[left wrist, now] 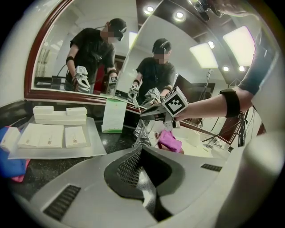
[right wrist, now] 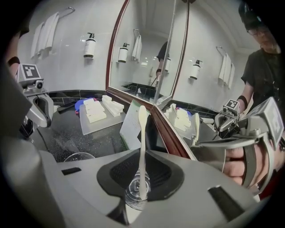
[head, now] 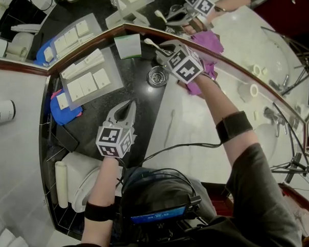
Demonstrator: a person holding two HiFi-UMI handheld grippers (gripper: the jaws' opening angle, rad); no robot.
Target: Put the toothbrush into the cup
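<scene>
At the mirror corner of the black counter (head: 137, 85), the likeliest slip is the toothbrush (right wrist: 141, 147) missing or clipping the rim of the glass cup (head: 156, 76). Most of the long handle reaches out past the jaws, with its head leaning up toward the mirror frame (head: 87, 48), so a small tilt of the hand would swing the lower end wide. A knock on the rim could tip the cup or skate it across the smooth stone toward the green-edged card (head: 128, 46). The thin handle could also pivot between the pads if the grip is light.

The right gripper (head: 160, 49) hangs just over the cup, its jaws narrow and pinched onto the handle, which stands upright between them. A clear round glass shape (right wrist: 133, 198) shows low in the gap behind the handle's end, and I cannot tell whether that end is inside it. The left gripper (head: 129, 103) hovers over the counter apart from the cup, jaws fully together with nothing between them
</scene>
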